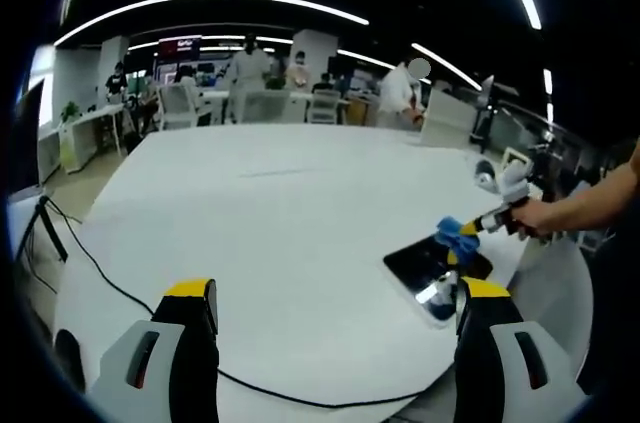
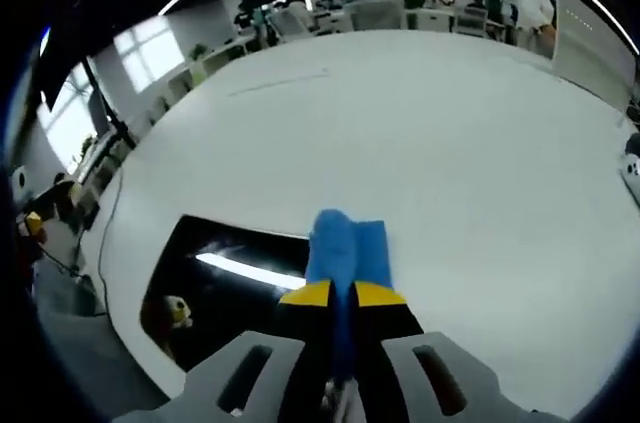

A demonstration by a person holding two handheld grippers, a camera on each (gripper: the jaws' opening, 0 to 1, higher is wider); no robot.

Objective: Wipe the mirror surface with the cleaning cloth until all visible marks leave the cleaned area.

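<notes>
A dark rectangular mirror (image 2: 225, 288) lies flat on the white table (image 2: 420, 123), near the table's edge, and reflects a bright ceiling light strip. My right gripper (image 2: 340, 293) is shut on a folded blue cleaning cloth (image 2: 345, 243), which rests over the mirror's right edge. In the left gripper view the mirror (image 1: 425, 263) lies at the right, with the blue cloth (image 1: 458, 235) on its far corner. There the right gripper (image 1: 480, 226) is held by a person's hand (image 1: 545, 215). My left gripper (image 1: 338, 291) hovers open above the table, left of the mirror, holding nothing.
A black cable (image 1: 100, 265) runs across the table's left side and along its near edge. A small white object (image 1: 485, 180) sits on the table beyond the mirror. Desks, chairs and several people stand far behind the table.
</notes>
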